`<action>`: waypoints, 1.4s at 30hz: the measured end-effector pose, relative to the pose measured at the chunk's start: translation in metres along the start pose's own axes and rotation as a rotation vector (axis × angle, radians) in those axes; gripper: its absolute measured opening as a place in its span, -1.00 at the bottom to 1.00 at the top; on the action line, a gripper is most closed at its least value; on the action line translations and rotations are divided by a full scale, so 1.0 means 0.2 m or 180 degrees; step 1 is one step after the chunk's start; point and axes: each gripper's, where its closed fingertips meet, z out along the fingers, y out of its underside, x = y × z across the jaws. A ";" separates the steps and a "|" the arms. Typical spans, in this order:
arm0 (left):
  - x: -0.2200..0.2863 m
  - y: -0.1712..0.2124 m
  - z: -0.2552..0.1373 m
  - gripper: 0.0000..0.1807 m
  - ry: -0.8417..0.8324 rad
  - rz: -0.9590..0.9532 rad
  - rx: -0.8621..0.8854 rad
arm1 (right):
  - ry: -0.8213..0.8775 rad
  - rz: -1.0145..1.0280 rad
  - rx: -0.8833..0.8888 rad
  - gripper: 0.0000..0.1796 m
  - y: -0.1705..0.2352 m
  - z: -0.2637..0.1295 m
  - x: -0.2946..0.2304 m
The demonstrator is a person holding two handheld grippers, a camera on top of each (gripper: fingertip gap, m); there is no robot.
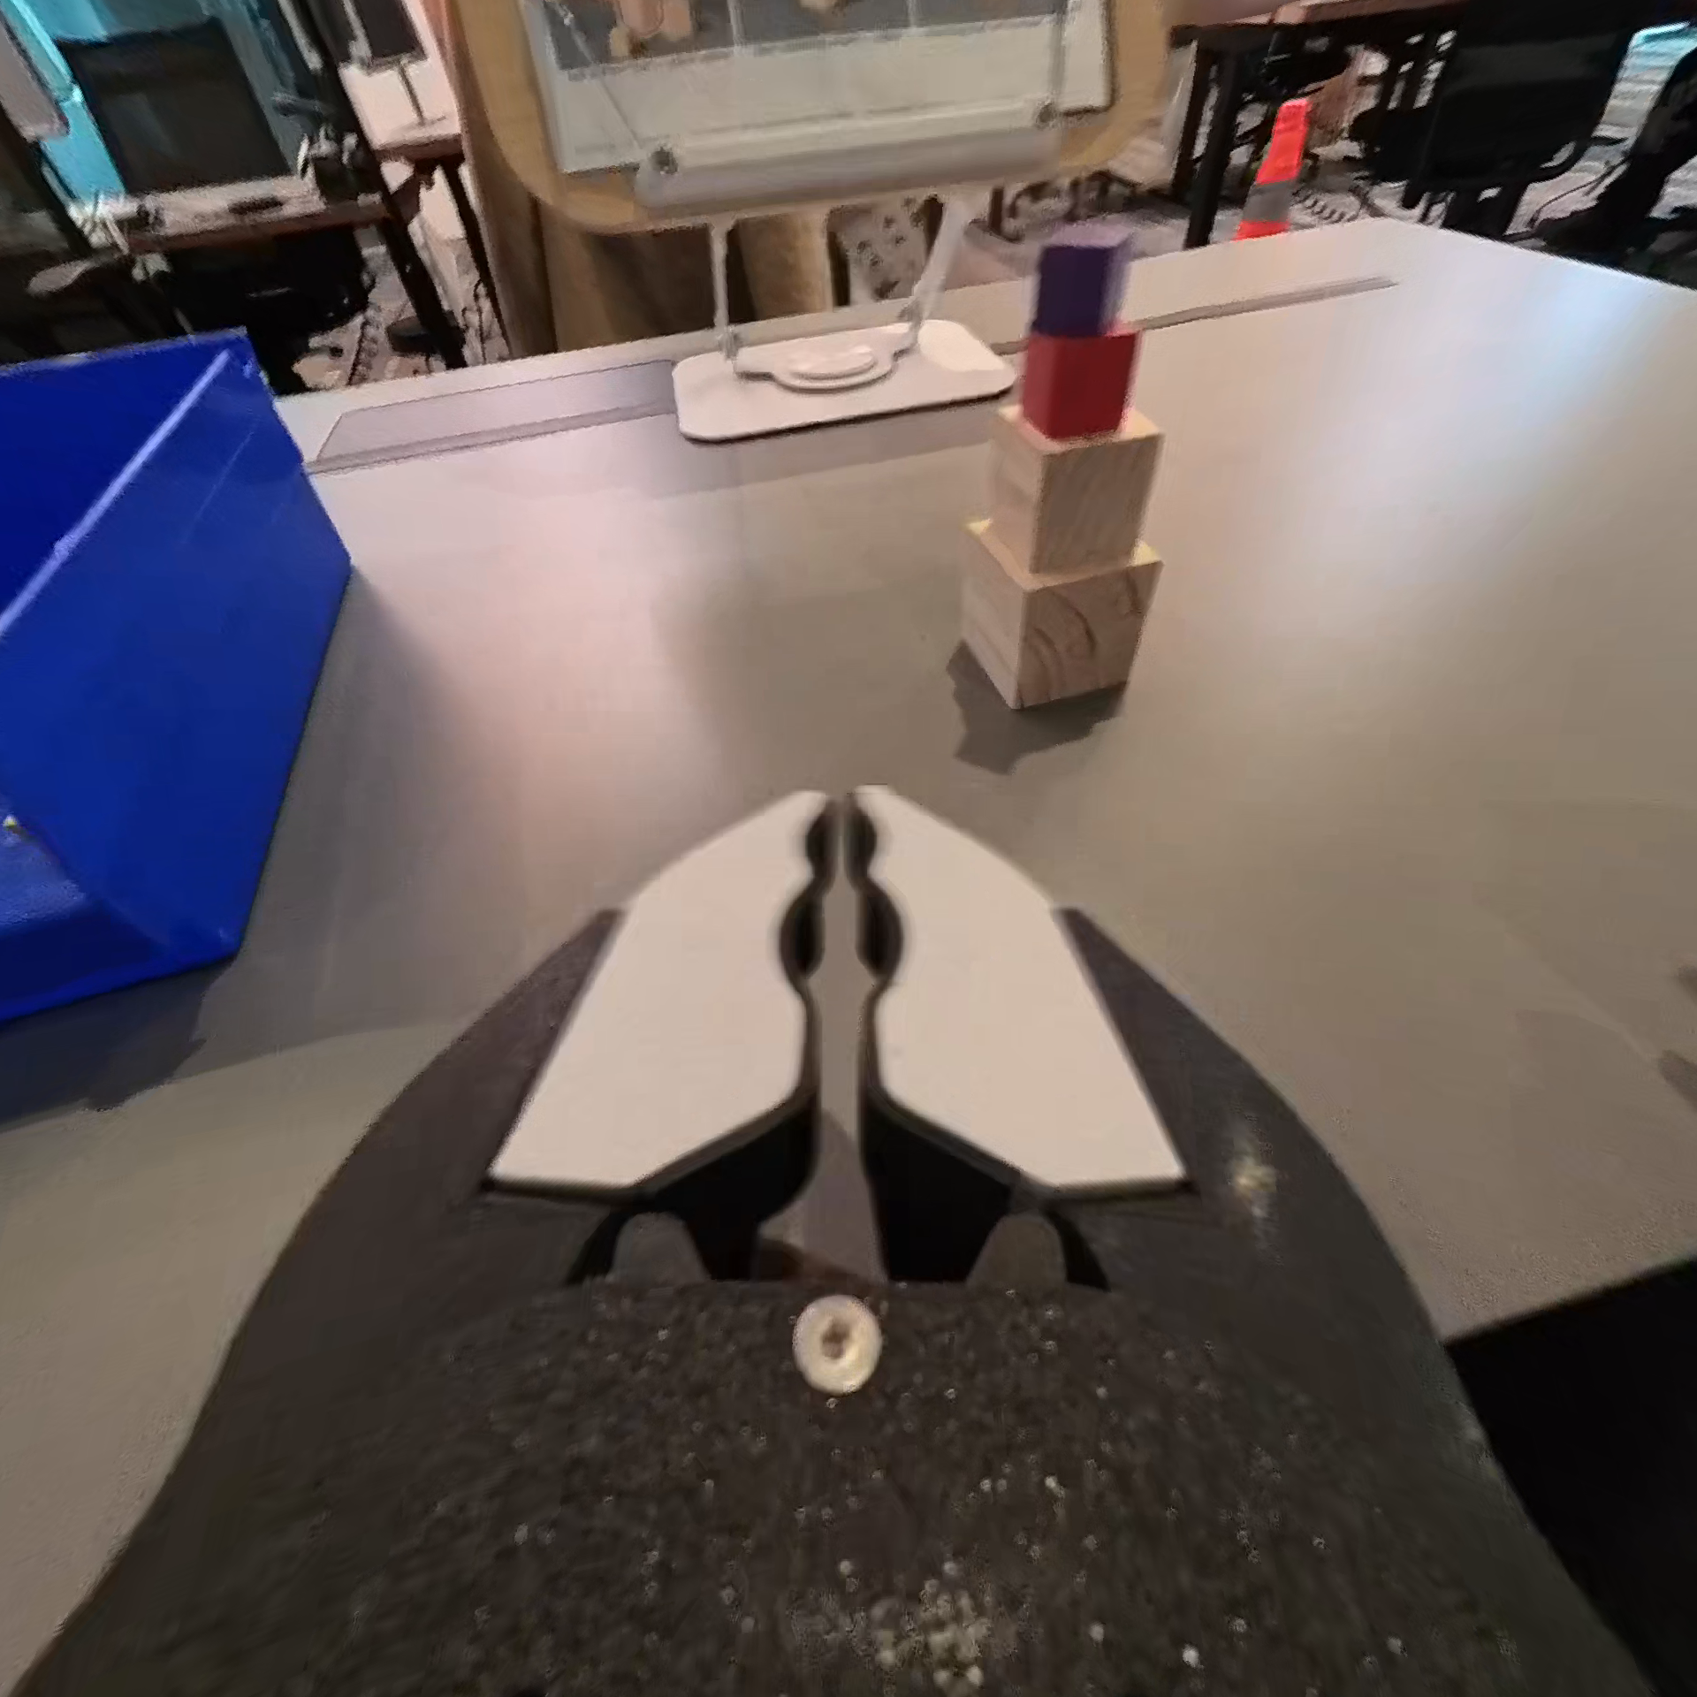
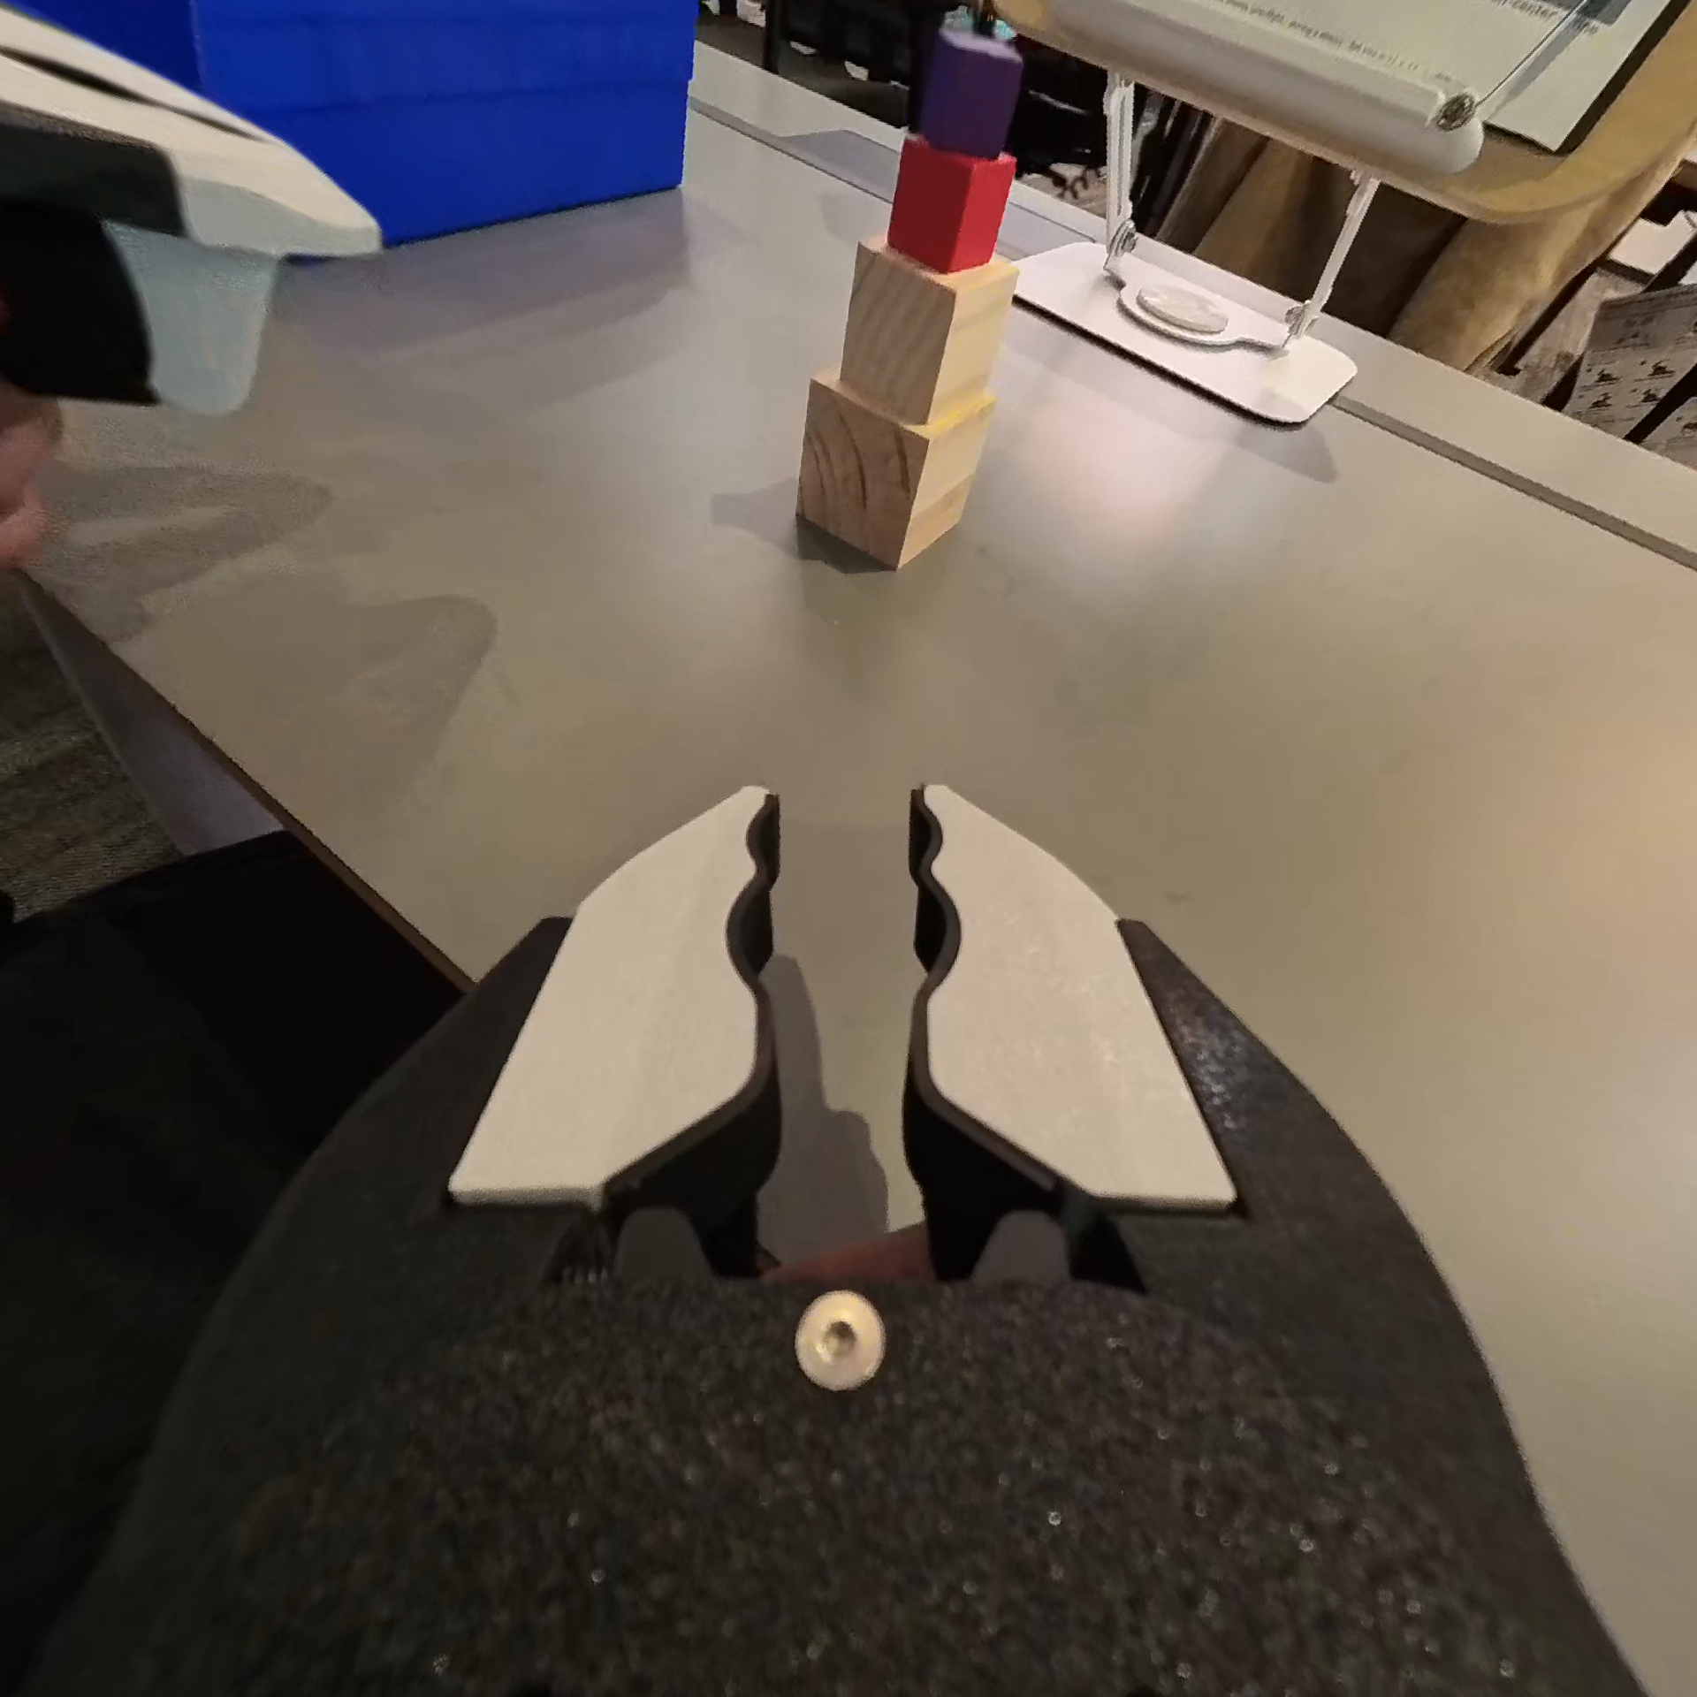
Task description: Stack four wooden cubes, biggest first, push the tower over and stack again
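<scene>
Standing upright on the grey worktop, well ahead of both tools: four-cube tower with large wooden cube at base, smaller wooden cube, red cube, purple cube on top. Left tool hovering clenched and empty; right tool hovering released, holding nothing. Likely handling as light, rigid, smooth-faced blocks: gripping opposite flat faces, or nudging high for toppling.
</scene>
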 end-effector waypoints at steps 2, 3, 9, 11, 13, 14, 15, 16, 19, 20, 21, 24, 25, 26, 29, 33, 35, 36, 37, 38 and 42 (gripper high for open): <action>-0.08 0.02 0.08 -1.00 -0.0167 -0.0282 -0.0254 | -0.0048 0.0087 0.0019 -0.71 -0.01 -0.01 0.00; -0.12 0.03 0.12 -1.00 -0.0212 -0.0471 -0.0372 | -0.0078 0.0129 0.0021 -0.71 -0.01 -0.01 0.00; -0.07 0.16 0.48 -1.00 0.0045 -0.1327 -0.1205 | -0.0114 0.0171 0.0043 -0.72 -0.02 -0.03 0.02; 0.09 0.14 0.66 -1.00 0.0184 -0.1370 -0.1359 | -0.0119 0.0194 0.0080 -0.72 -0.03 -0.05 0.03; 0.43 0.07 0.77 -1.00 0.0709 -0.1188 -0.1554 | -0.0079 0.0184 0.0105 -0.72 -0.05 -0.06 0.05; 0.55 0.05 0.79 -1.00 0.0819 -0.0953 -0.1634 | -0.0064 0.0183 0.0118 -0.72 -0.06 -0.07 0.06; 0.58 0.04 0.81 -1.00 0.0654 -0.0794 -0.1625 | -0.0048 0.0192 0.0131 -0.72 -0.07 -0.08 0.07; 0.56 0.03 0.81 -1.00 0.0480 -0.0759 -0.1567 | -0.0038 0.0212 0.0150 -0.72 -0.07 -0.09 0.09; 0.47 0.03 0.68 -1.00 0.0563 -0.1118 -0.1512 | -0.0032 0.0250 0.0152 -0.73 -0.05 -0.13 0.11; 0.43 0.03 0.61 -0.98 0.0608 -0.1195 -0.1441 | -0.0024 0.0250 0.0132 -0.73 -0.04 -0.13 0.12; 0.39 0.04 0.53 -0.92 0.0654 -0.1215 -0.1360 | -0.0010 0.0252 0.0100 -0.73 -0.01 -0.13 0.13; 0.26 0.05 0.33 -0.74 0.0670 -0.1045 -0.1041 | 0.0019 0.0291 0.0054 -0.72 0.03 -0.12 0.14; 0.20 0.07 0.27 -0.70 0.0602 -0.0878 -0.0972 | 0.0047 0.0307 0.0052 -0.71 0.03 -0.12 0.15; 0.13 0.08 0.22 -0.65 0.0493 -0.0725 -0.0898 | 0.0057 0.0322 0.0073 -0.71 0.03 -0.11 0.15; -0.02 0.09 0.03 -0.56 0.0220 -0.0438 -0.0418 | 0.0182 0.0409 0.0149 -0.67 0.01 -0.11 0.17; -0.12 0.00 -0.17 -0.56 -0.0075 -0.0171 0.0306 | 0.0345 0.0361 0.0099 -0.65 0.02 -0.09 0.20; -0.13 -0.05 -0.21 -0.56 -0.0221 0.0024 0.0548 | 0.0426 0.0338 0.0062 -0.65 0.02 -0.08 0.22; -0.13 -0.06 -0.21 -0.57 -0.0265 0.0116 0.0607 | 0.0448 0.0349 0.0048 -0.65 0.02 -0.08 0.22; -0.12 -0.06 -0.21 -0.57 -0.0307 0.0168 0.0588 | 0.0445 0.0357 0.0043 -0.64 0.02 -0.08 0.22; -0.11 -0.04 -0.20 -0.57 -0.0305 0.0180 0.0544 | 0.0450 0.0350 0.0033 -0.64 0.03 -0.08 0.22; -0.11 0.01 -0.17 -0.57 -0.0202 0.0028 0.0423 | 0.0520 0.0284 0.0018 -0.63 0.03 -0.08 0.22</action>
